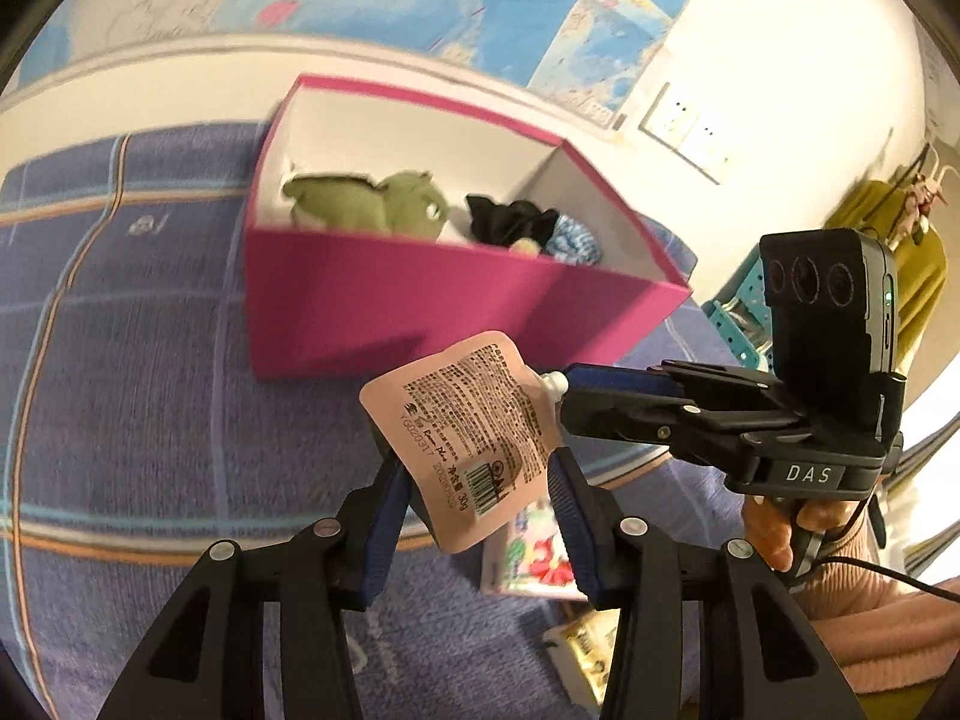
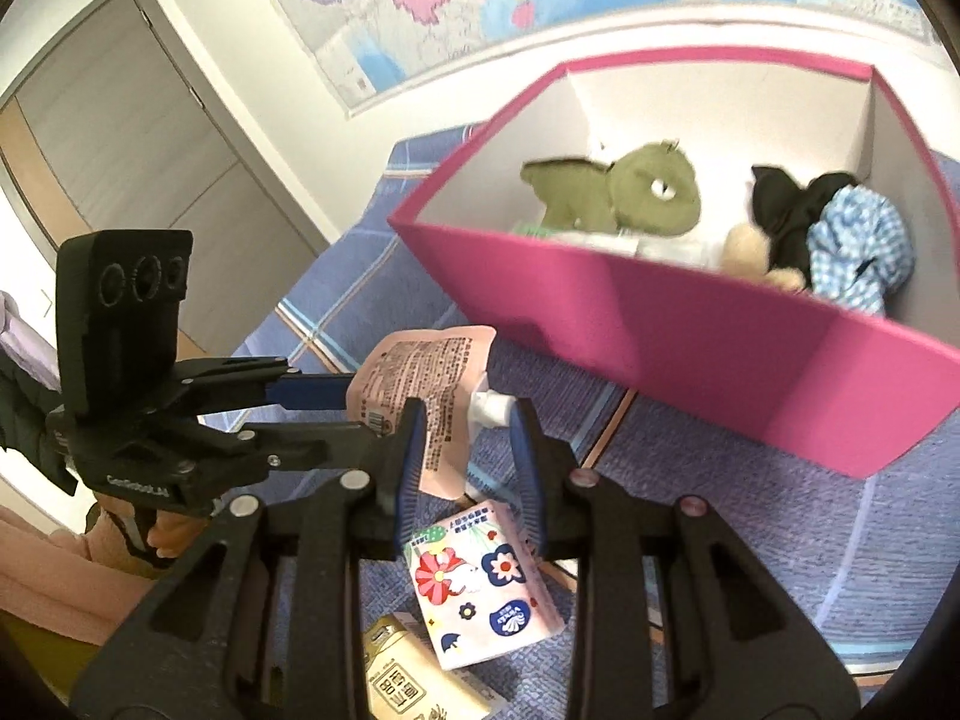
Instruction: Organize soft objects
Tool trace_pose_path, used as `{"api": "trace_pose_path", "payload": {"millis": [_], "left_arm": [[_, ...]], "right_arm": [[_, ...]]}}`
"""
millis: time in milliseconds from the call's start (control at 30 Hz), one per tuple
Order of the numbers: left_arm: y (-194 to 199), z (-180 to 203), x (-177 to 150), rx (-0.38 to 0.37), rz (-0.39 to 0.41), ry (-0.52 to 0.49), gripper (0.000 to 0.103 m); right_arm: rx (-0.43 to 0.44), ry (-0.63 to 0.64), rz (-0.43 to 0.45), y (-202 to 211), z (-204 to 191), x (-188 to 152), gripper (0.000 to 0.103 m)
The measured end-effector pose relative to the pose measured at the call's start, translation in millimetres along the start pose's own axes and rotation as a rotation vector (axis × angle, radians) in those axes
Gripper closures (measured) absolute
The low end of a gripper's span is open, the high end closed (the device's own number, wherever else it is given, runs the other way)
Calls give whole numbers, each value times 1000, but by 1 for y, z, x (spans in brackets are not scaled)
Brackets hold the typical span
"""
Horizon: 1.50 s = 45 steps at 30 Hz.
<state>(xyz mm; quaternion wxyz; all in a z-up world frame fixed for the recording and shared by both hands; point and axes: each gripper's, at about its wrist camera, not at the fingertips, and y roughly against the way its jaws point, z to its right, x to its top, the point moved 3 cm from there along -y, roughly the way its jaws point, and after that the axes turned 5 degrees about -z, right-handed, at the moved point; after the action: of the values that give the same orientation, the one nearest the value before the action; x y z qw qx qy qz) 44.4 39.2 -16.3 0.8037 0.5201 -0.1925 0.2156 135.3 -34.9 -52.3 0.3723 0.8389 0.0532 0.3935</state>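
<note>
Left gripper [image 1: 477, 480] is narrowed onto the pink pouch [image 1: 465, 438], pads pinching its lower edges, lifted above the blue blanket [image 1: 120, 360]. Right gripper [image 2: 468, 456] sits partly open around the pouch's white spout [image 2: 492, 405]; contact's unclear. Beyond, the magenta box [image 2: 690, 324] holds a green plush [image 2: 618, 192]. Below lies a tissue pack [image 2: 480, 582].
</note>
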Motion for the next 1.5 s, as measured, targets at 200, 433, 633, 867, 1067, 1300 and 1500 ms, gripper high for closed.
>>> {"api": "trace_pose_path", "payload": {"millis": [200, 433, 633, 867, 1067, 1300, 1500], "left_arm": [[5, 14, 21, -2, 35, -59, 56], [9, 28, 51, 24, 76, -123, 56], [5, 35, 74, -23, 81, -160, 59], [-9, 39, 82, -5, 81, -179, 59], [-10, 19, 49, 26, 43, -149, 58], [-33, -16, -5, 8, -87, 2, 57], [-47, -24, -34, -15, -149, 76, 57]], "right_arm": [[-21, 7, 64, 30, 3, 8, 71], [-58, 15, 125, 49, 3, 26, 71], [-28, 15, 165, 58, 7, 43, 88], [-37, -61, 168, 49, 27, 52, 89], [-30, -16, 71, 33, 23, 21, 78], [-31, -59, -113, -24, 35, -15, 69], [-28, -79, -143, -40, 38, -26, 69]]}}
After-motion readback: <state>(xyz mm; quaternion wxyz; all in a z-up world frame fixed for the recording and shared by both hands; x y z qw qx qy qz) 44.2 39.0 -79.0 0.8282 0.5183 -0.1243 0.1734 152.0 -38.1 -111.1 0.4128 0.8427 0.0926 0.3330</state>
